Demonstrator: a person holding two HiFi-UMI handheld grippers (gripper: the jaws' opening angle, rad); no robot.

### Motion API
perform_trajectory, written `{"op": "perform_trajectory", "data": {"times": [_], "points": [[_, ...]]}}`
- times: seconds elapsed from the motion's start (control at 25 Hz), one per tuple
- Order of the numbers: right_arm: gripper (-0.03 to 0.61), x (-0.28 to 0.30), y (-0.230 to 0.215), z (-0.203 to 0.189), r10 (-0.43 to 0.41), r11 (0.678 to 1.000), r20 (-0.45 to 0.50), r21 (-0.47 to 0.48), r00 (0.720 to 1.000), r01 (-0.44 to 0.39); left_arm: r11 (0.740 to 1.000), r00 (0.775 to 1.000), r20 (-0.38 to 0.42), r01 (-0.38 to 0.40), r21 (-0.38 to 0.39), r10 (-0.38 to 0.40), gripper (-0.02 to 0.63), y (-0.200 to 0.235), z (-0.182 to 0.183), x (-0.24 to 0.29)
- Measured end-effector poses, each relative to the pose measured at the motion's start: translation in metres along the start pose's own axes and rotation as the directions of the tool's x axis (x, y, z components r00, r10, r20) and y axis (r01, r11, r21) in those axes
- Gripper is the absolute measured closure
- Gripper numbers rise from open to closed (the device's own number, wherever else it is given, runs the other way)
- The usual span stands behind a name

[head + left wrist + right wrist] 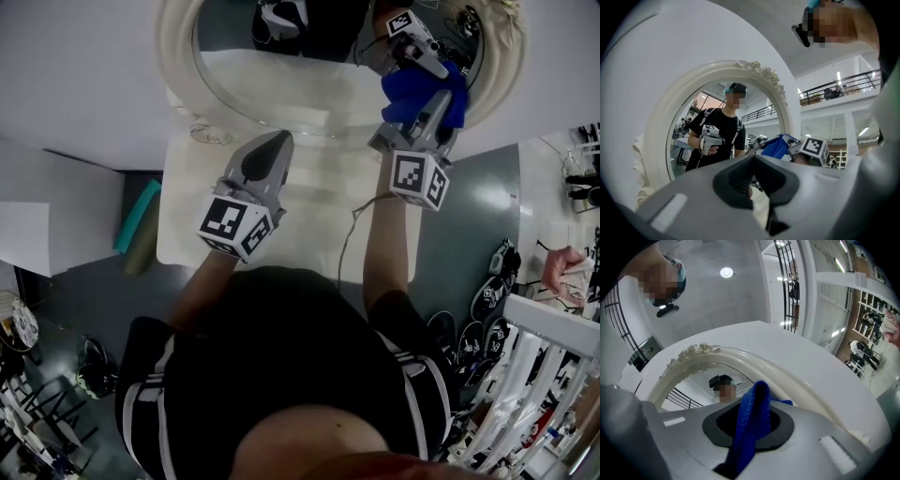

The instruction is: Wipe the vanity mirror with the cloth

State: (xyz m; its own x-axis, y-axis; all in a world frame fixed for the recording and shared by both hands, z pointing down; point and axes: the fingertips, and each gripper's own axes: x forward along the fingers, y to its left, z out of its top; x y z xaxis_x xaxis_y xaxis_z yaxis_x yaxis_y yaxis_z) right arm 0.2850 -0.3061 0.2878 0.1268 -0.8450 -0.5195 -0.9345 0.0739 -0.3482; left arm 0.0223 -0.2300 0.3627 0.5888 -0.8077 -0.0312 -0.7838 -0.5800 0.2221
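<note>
Looking down in the head view, the vanity mirror (pixel 174 66) fills the top of the frame, its white oval rim standing at the far edge of a white table (pixel 187 220). At upper right the right gripper (pixel 415 111) holds the blue cloth (pixel 427 92) up to the glass near the rim; the cloth seems to touch the glass, though the angle is steep. The left gripper (pixel 270 148) sits centre-left, low over the tabletop and short of the mirror.

The left gripper view faces the glass, which reflects a person in a black top. Its jaws sit together with nothing between them, and the cloth shows at centre right of the frame.

The right gripper view shows its jaws clamped on a fold of the cloth, which stands up in the middle of the frame before the mirror's curved rim.
</note>
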Motion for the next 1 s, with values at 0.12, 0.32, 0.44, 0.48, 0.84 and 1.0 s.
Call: {"op": "perform_trajectory", "data": {"times": [0.12, 0.32, 0.44, 0.48, 0.84, 1.0], "points": [[0.538, 0.003, 0.007, 0.011, 0.026, 1.0, 0.015, -0.01, 1.0, -0.026, 1.0, 1.0, 0.006, -0.004, -0.001, 0.004, 0.603, -0.001, -0.006, -0.007], [0.537, 0.023, 0.029, 0.036, 0.036, 0.999, 0.016, -0.03, 0.999, -0.036, 1.0, 1.0, 0.011, -0.022, -0.002, 0.022, 0.603, 0.006, 0.012, -0.017], [0.538, 0.04, 0.039, 0.047, 0.046, 0.997, 0.016, -0.057, 0.999, -0.045, 0.999, 0.999, 0.013, -0.035, -0.005, 0.036, 0.603, 0.013, 0.023, -0.018], [0.537, 0.041, 0.042, 0.05, 0.049, 0.997, 0.016, -0.068, 0.999, -0.048, 0.999, 0.999, 0.014, -0.038, -0.007, 0.038, 0.603, 0.014, 0.024, -0.021], [0.537, 0.06, 0.071, 0.063, 0.088, 0.99, 0.02, -0.113, 0.996, -0.086, 0.999, 0.999, 0.009, -0.046, -0.012, 0.046, 0.603, 0.02, 0.021, -0.027], [0.537, 0.065, 0.097, 0.073, 0.115, 0.983, 0.03, -0.148, 0.993, -0.109, 0.999, 0.999, 0.005, -0.049, -0.016, 0.049, 0.603, 0.023, 0.022, -0.037]]}}
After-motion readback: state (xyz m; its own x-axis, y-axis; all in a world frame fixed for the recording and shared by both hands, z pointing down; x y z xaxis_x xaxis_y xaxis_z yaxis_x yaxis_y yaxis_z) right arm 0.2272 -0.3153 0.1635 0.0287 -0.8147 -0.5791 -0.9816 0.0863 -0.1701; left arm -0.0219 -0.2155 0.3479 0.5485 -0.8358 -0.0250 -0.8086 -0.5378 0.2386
